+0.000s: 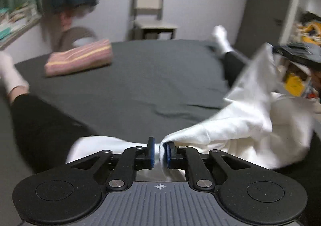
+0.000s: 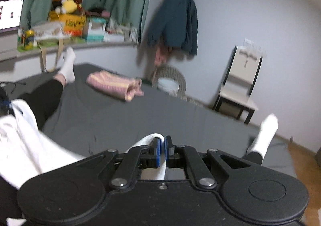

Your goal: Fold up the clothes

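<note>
In the left wrist view, a leg in black with a white sock (image 1: 10, 73) runs along the left edge of the frame. Right of it, in the upper left, a folded pink striped cloth (image 1: 79, 57) lies on the dark grey bed sheet (image 1: 140, 85), and a pale chair (image 1: 149, 9) stands against the wall at the top centre. At the bottom centre the left gripper (image 1: 160, 150) is clamped on a bunched edge of the white garment (image 1: 250, 121) — the cloth is pinched between the blue pads and rises in a loose, crumpled mass across the right half of the frame. The other socked foot (image 1: 220, 39) shows at the upper right.

In the right wrist view, the white garment (image 2: 22, 141) hangs at the lower left, beside the black-clad leg. Further right, in the upper middle, the striped cloth (image 2: 116, 85) rests on the sheet (image 2: 140, 117) — well apart from the garment. At the bottom centre the right gripper (image 2: 162, 151) is closed on a thin white fold of the same garment. A dark jacket (image 2: 176, 15) hangs on the wall above, and the chair (image 2: 240, 77) stands at the right.
</note>
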`<action>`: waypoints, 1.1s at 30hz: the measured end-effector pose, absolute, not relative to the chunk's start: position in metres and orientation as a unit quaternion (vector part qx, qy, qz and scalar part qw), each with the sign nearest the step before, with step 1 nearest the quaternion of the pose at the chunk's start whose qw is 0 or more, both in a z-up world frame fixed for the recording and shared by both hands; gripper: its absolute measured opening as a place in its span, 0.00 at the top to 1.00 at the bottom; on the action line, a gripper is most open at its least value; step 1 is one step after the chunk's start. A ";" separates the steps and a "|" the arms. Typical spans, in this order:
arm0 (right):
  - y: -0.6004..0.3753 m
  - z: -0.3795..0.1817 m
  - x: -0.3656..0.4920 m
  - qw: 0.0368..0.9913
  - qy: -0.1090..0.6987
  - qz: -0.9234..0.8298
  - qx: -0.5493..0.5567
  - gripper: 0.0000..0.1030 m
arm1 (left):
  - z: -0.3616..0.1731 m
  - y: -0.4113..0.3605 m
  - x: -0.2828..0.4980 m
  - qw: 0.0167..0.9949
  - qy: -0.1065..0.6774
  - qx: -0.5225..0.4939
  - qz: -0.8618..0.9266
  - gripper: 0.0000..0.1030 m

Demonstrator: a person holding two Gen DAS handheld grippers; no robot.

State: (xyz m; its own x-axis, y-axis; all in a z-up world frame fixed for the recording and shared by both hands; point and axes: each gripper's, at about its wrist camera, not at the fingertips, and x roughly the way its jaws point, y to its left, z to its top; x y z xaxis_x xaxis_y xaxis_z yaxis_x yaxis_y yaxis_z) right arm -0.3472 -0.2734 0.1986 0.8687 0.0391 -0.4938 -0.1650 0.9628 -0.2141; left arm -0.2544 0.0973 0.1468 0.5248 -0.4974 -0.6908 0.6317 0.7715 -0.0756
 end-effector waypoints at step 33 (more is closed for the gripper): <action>-0.333 0.079 -0.124 0.866 0.477 0.056 -0.140 0.94 | 0.150 0.018 -0.041 0.878 0.391 0.244 -0.128 0.12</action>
